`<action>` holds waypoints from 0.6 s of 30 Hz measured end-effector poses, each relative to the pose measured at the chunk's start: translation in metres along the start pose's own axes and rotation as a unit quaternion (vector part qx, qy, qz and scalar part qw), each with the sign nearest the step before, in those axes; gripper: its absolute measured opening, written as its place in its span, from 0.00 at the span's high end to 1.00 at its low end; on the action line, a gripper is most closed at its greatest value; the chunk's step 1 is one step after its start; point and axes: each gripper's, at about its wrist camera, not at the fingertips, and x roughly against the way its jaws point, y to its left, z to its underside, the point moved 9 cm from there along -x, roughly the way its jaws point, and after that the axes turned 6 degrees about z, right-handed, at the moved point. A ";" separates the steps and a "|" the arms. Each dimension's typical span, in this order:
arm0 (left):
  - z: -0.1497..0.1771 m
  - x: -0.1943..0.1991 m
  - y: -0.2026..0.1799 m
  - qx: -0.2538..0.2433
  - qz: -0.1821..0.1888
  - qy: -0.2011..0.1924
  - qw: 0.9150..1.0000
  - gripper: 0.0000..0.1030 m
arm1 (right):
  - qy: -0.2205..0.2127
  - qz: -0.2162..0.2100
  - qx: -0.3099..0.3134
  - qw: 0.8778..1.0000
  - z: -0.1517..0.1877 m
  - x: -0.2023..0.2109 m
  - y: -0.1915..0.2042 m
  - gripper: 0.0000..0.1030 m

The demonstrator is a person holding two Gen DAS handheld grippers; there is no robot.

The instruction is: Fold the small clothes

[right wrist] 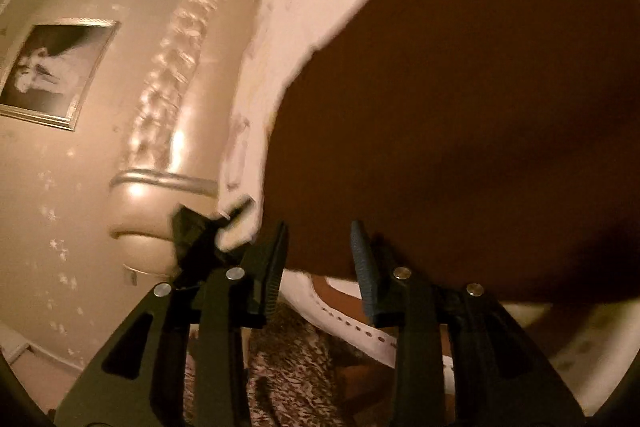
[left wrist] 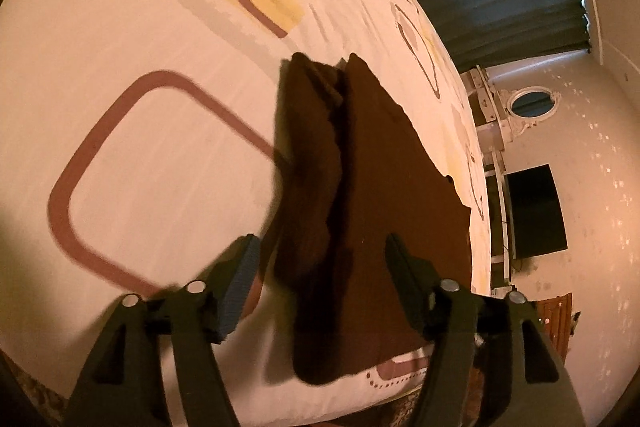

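- The brown garment (left wrist: pixel 384 187) lies on the bed (left wrist: pixel 140 27), near the bed's near edge, over a white sheet printed with rounded rectangles.
- One side of it is already turned over into a thicker, rumpled band (left wrist: pixel 308 167); the wider part beside it lies flat in a single layer.
- The left gripper (left wrist: pixel 320 259) hovers over the near end of the cloth with its fingers spread wide, one on each side of the folded band, holding nothing.
- The right gripper (right wrist: pixel 320 247) sits at the near hem of the flat part, fingers apart and empty; the hem seems to lie just between the tips.
- The step in hand is probably to take the near edge and carry it toward the far end.
- To do it well, both grippers should bite the hem at matching depth, the left one catching every layer of the band so none slips out.
- Lift only a little, move both together, and lay the edge square on the far edge.
- The cloth is limp and dark, so layers are hard to tell apart; a shallow pinch may drop one.
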 end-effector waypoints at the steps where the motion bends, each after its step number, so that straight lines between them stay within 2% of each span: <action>1: -0.004 -0.001 0.000 -0.001 0.001 0.002 1.000 0.33 | 0.013 0.014 -0.001 1.000 0.007 -0.009 -0.006 0.68; 3: -0.013 -0.001 0.001 -0.003 0.001 0.004 1.000 0.33 | 0.023 0.028 0.001 0.999 0.018 -0.017 -0.014 0.69; 10: -0.039 -0.020 0.003 0.006 0.015 0.020 1.000 0.26 | 0.010 0.012 -0.006 1.000 0.024 -0.013 -0.018 0.69; 18: -0.049 -0.035 -0.006 -0.026 -0.011 0.026 0.999 0.24 | -0.002 0.021 0.003 1.000 0.030 -0.016 -0.018 0.69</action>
